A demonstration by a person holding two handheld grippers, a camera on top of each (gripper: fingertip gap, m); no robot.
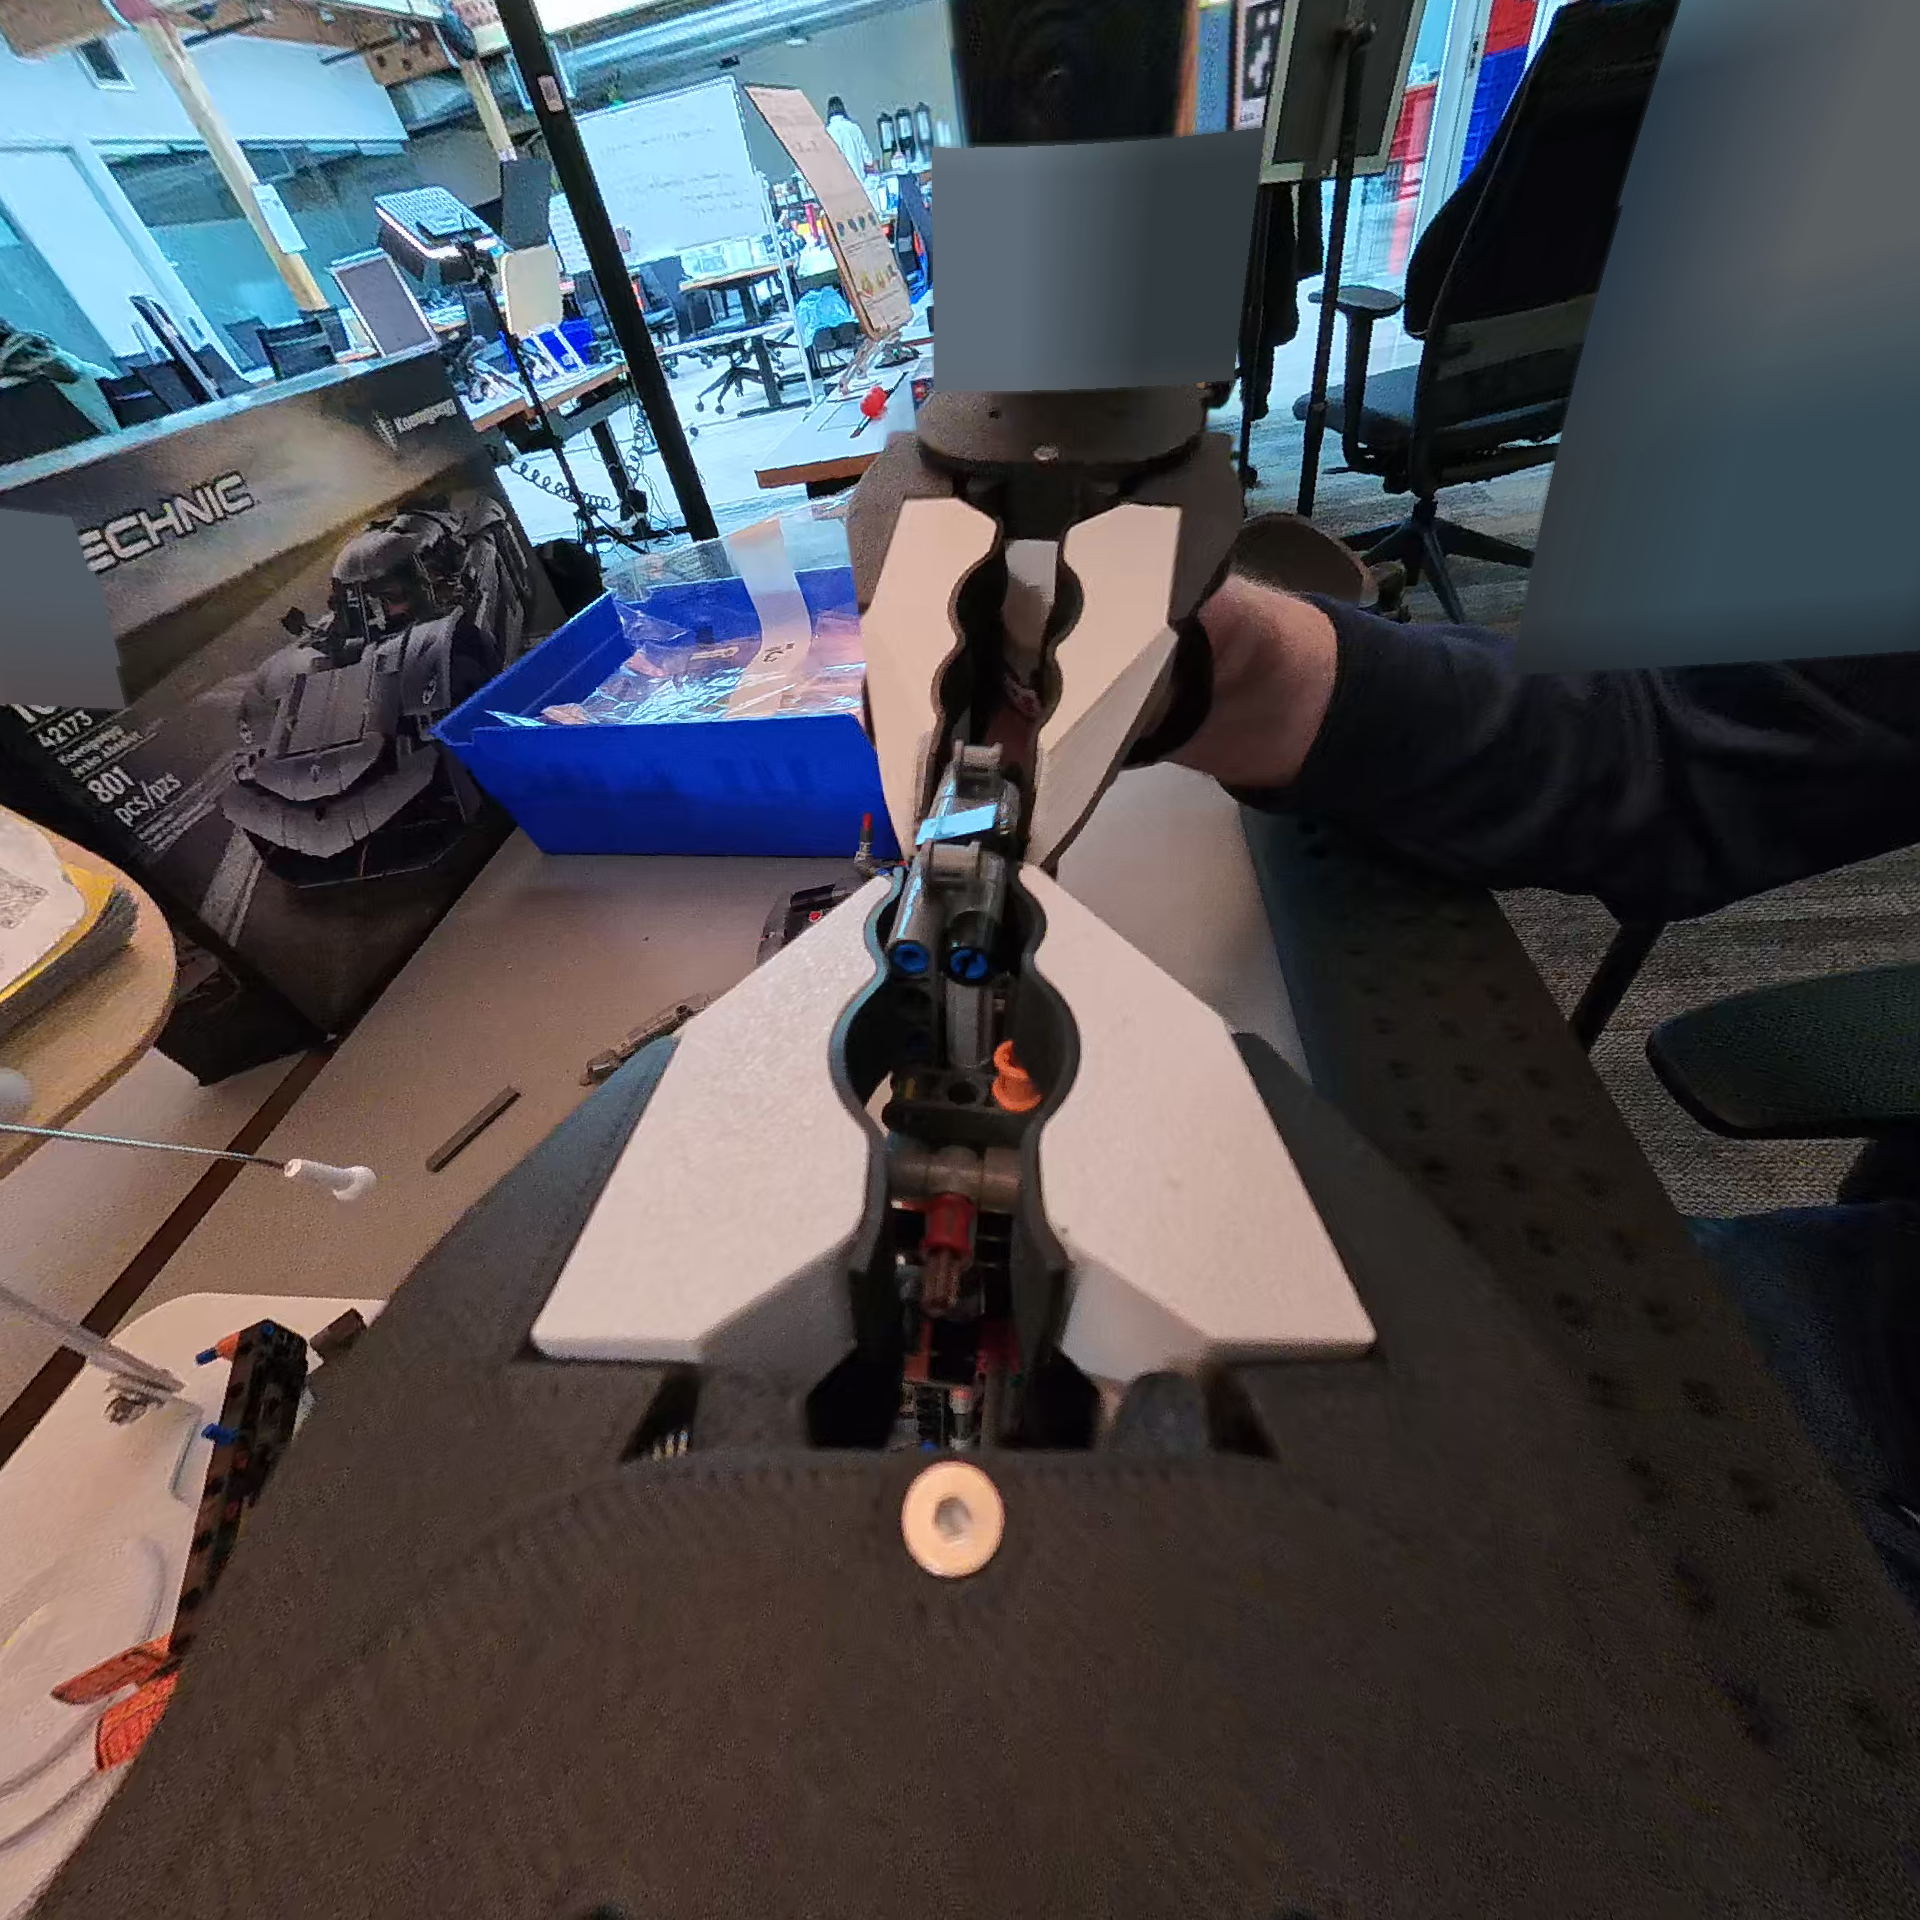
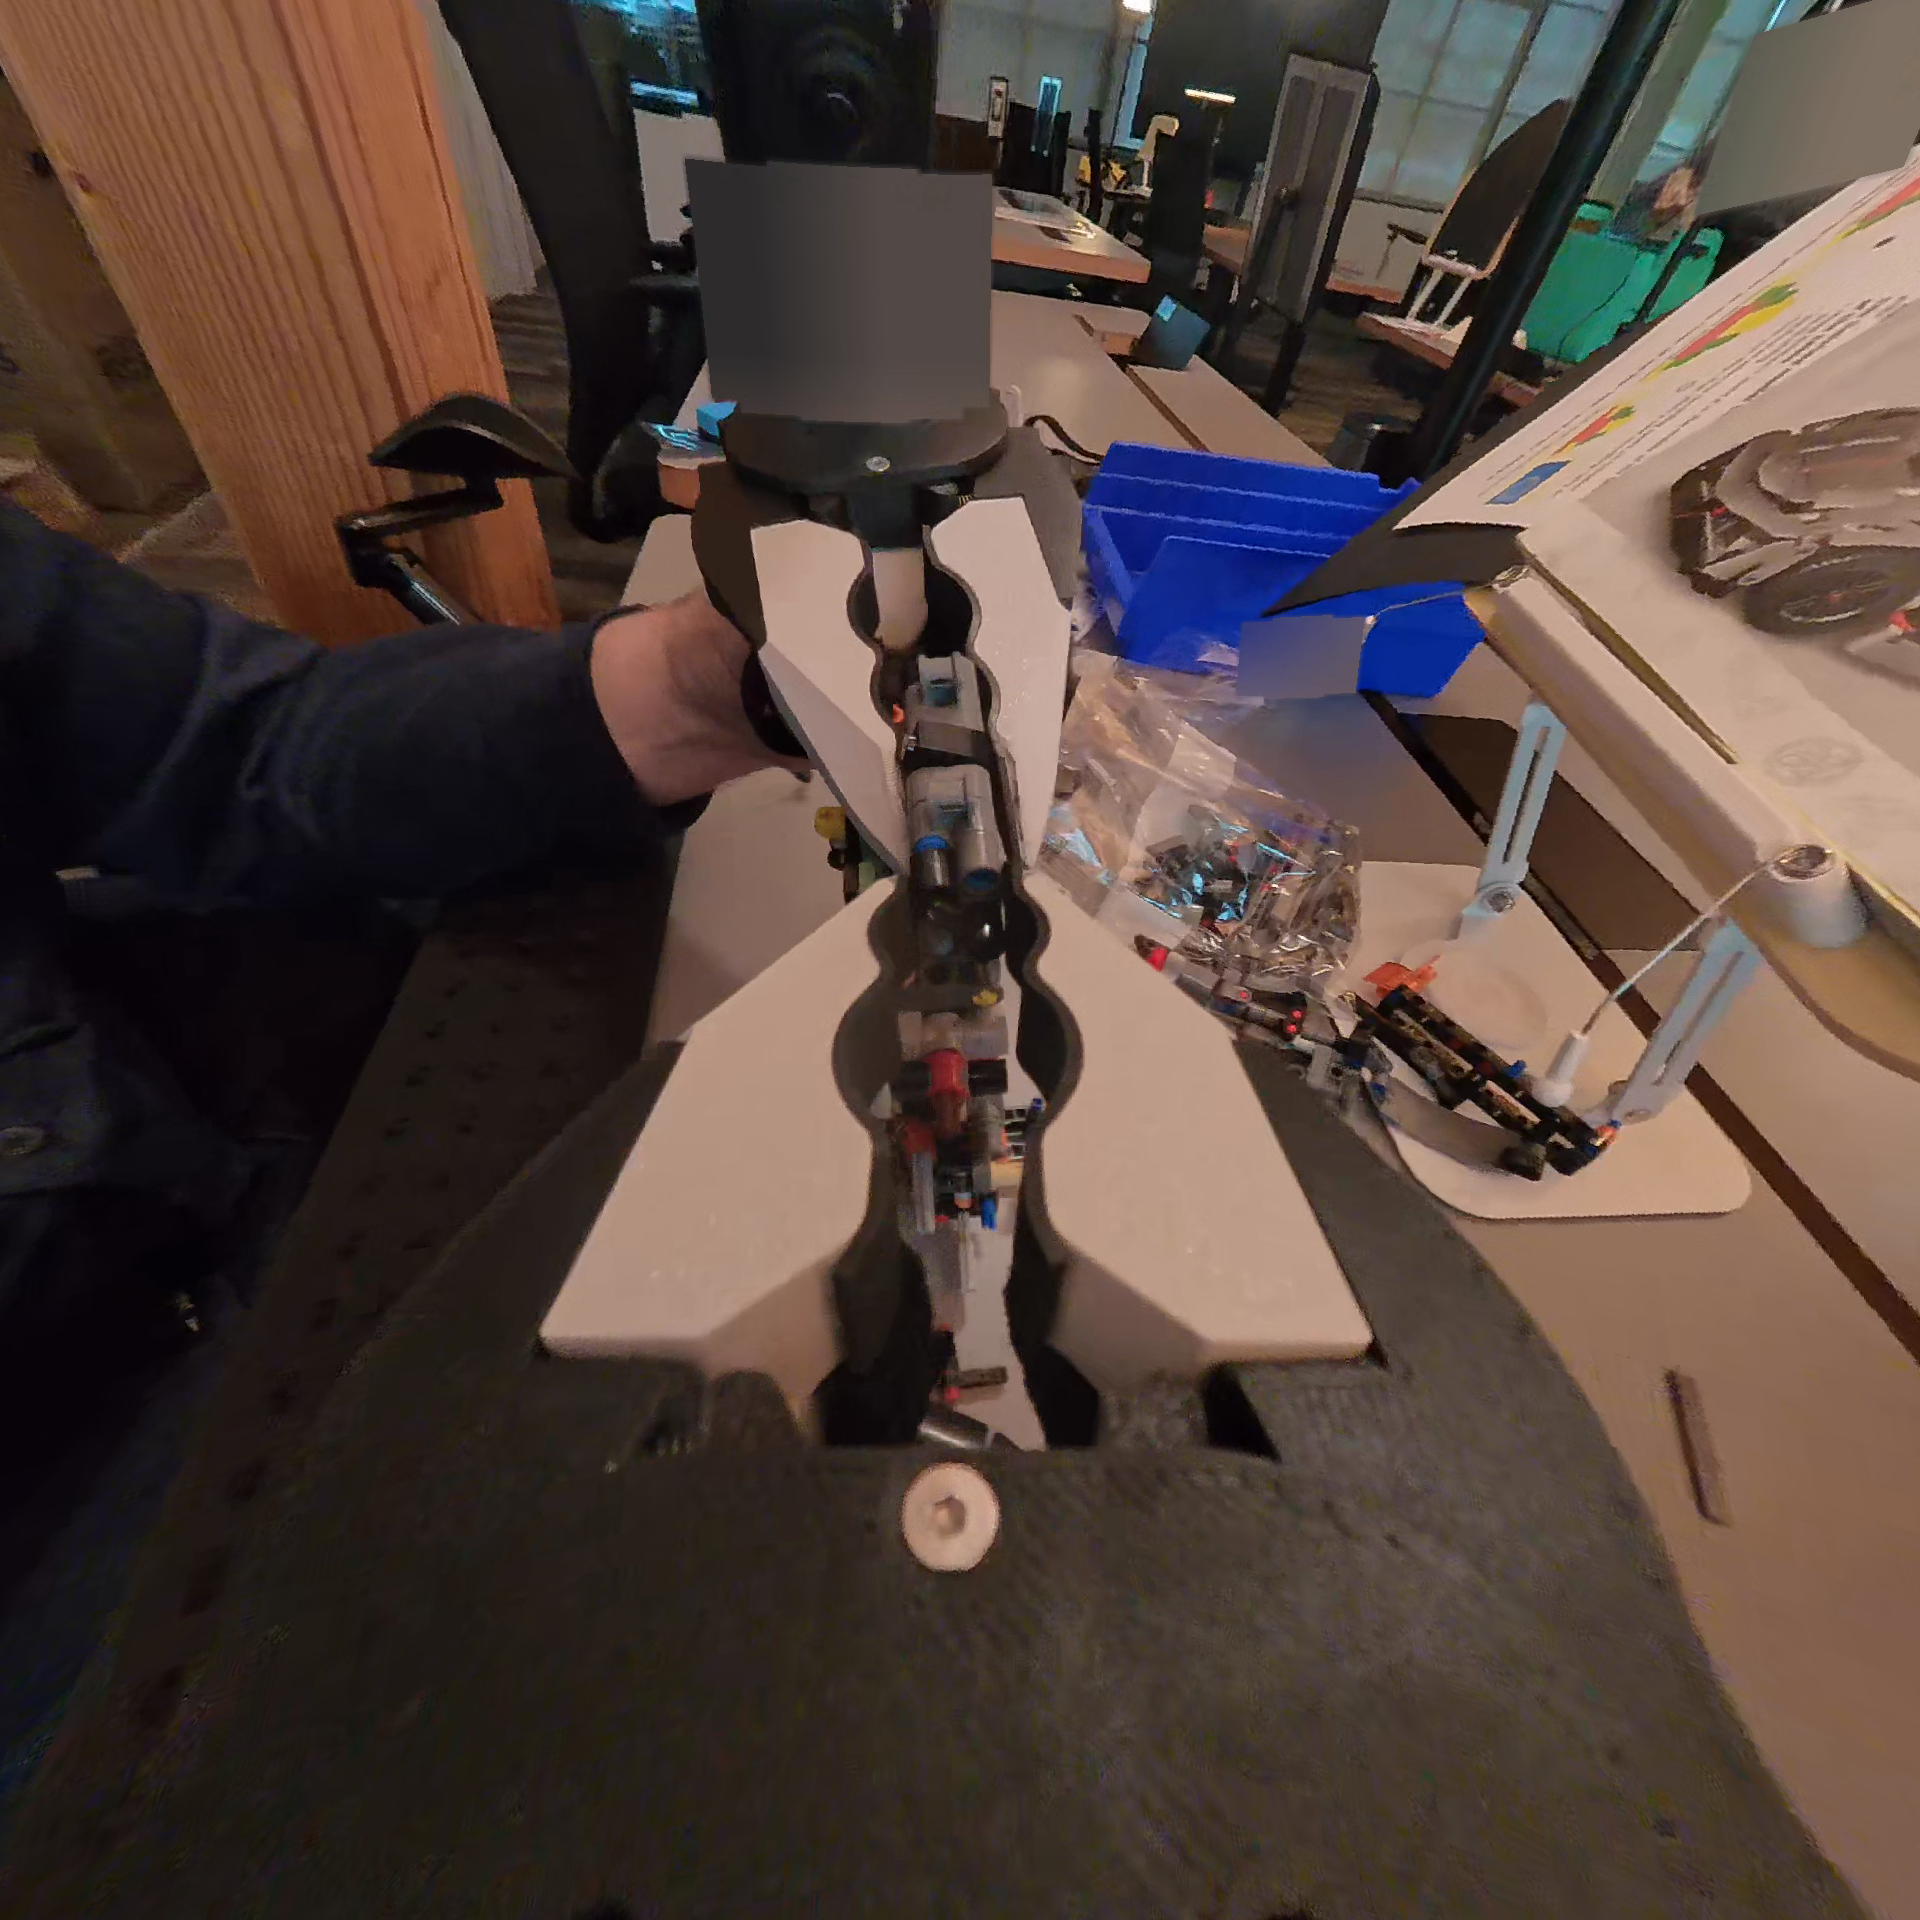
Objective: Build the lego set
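A long grey and black Technic sub-assembly with blue pins, red parts and an orange piece is held in the air between my two grippers, which face each other tip to tip. My left gripper is shut on its near end. My right gripper, held by a hand in a dark sleeve, is shut on its far end. In the right wrist view the same assembly runs from my right gripper into my left gripper. The white fingers hide most of its sides.
A blue bin of plastic bags and the set's box stand behind. A black studded beam build lies on a white stand base below the instruction booklet. Bags of parts, a loose black beam and a wooden post are nearby. The loose black beam is about 35 centimetres from both grippers' fingertips.
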